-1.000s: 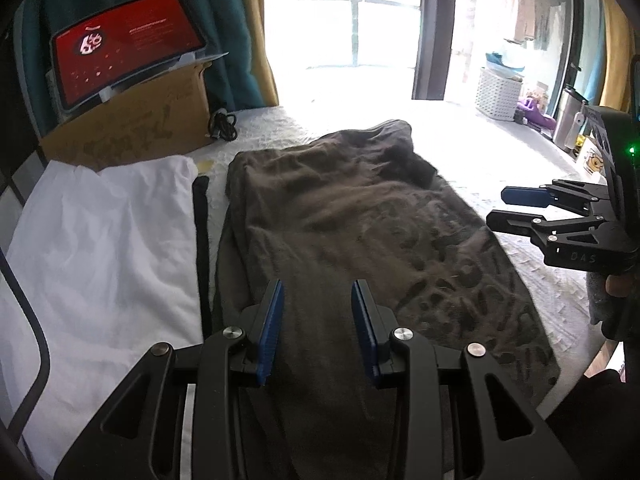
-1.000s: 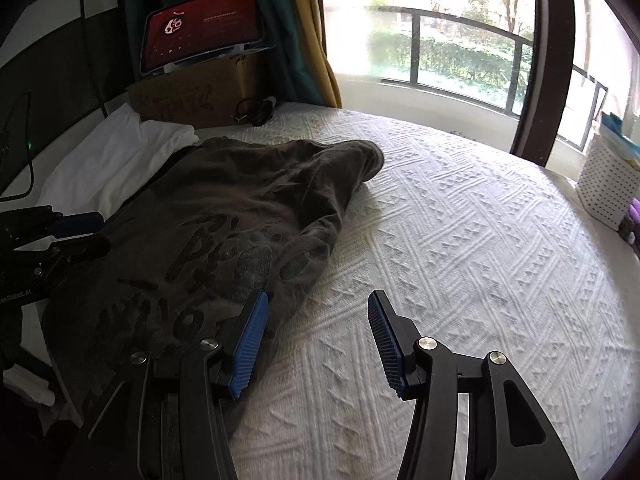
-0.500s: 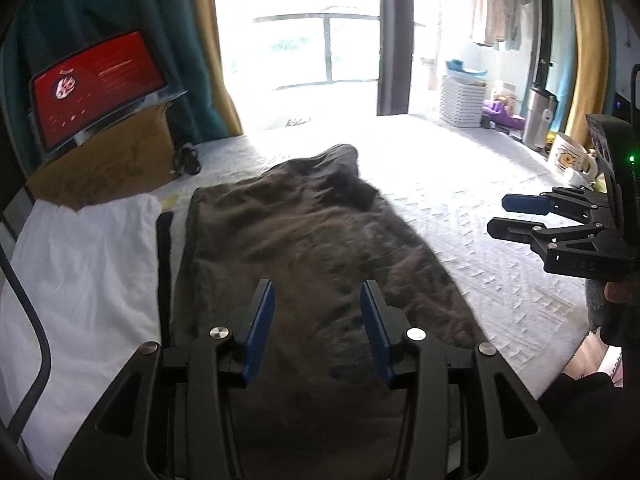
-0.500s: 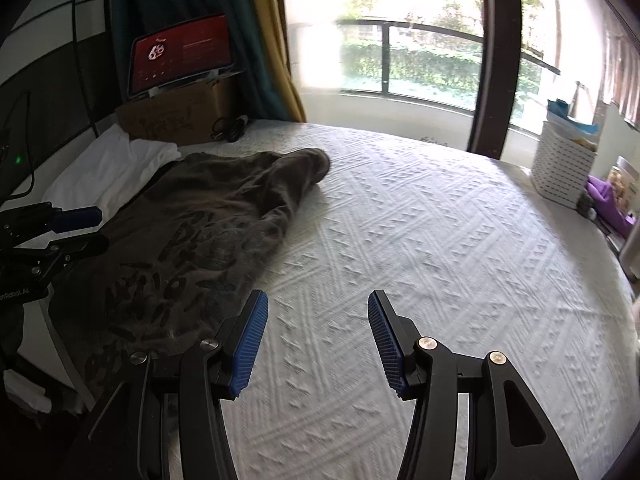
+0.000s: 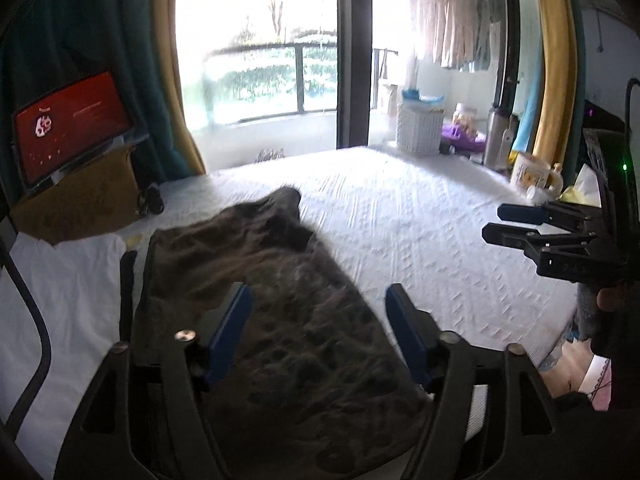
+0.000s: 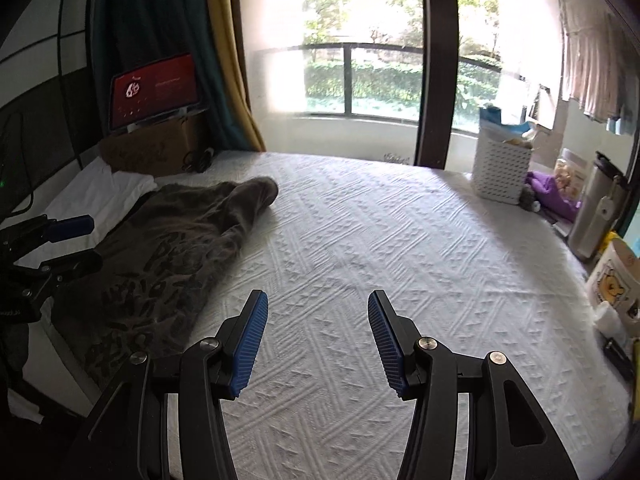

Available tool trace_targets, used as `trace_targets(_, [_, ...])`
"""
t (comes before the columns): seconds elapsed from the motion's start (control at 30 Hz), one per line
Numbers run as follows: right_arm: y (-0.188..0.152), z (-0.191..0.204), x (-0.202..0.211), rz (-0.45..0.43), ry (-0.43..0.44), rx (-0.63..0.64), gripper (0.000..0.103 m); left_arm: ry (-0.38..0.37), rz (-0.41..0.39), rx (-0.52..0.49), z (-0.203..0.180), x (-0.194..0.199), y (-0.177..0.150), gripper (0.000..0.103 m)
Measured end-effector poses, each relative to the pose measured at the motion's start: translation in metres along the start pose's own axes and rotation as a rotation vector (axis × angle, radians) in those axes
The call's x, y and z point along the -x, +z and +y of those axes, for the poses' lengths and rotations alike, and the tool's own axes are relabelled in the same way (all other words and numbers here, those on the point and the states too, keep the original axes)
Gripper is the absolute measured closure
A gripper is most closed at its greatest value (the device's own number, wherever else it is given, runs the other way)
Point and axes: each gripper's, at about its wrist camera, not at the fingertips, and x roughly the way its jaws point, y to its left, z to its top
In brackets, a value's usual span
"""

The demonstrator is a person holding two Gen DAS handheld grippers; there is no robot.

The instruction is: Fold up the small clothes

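Both grippers hover empty above the bed [image 6: 380, 240]. My left gripper [image 5: 320, 332] is opening its jaws over the brown printed garment [image 5: 288, 320], cloth below them but not pinched; my right gripper [image 6: 314, 340] stands half open over bare bedspread. That garment lies along the bed's left edge, beside the white pillow [image 5: 60, 280]. I judge the next fold wants both tongs lowered onto matching corners of the near hem, gripping one layer only, then lifting evenly.
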Motion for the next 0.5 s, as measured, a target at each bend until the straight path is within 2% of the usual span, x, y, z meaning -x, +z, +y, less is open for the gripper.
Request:
trace_targets(0.03, [0.001,-0.002,0.006,-0.012,-0.010,-0.003,0.047,-0.002,-0.015,0.002,-0.001,0.002,0.002,0.024])
trace_targets(0.1, [0.003,-0.006,0.016,-0.033,-0.026,-0.009,0.031,-0.004,-0.040,0.010,-0.004,0.008,0.008,0.023])
trace_targets(0.13, [0.004,-0.008,0.022,-0.049,-0.032,-0.014,0.019,-0.004,-0.054,0.017,-0.005,0.011,0.010,0.023])
trace_targets(0.17, [0.005,-0.009,0.026,-0.060,-0.035,-0.016,0.016,-0.002,-0.067,0.021,-0.005,0.014,0.012,0.023])
trace_targets(0.5, [0.020,-0.014,0.072,-0.172,-0.081,-0.039,0.016,0.050,-0.231,0.052,-0.005,0.051,0.029,0.021])
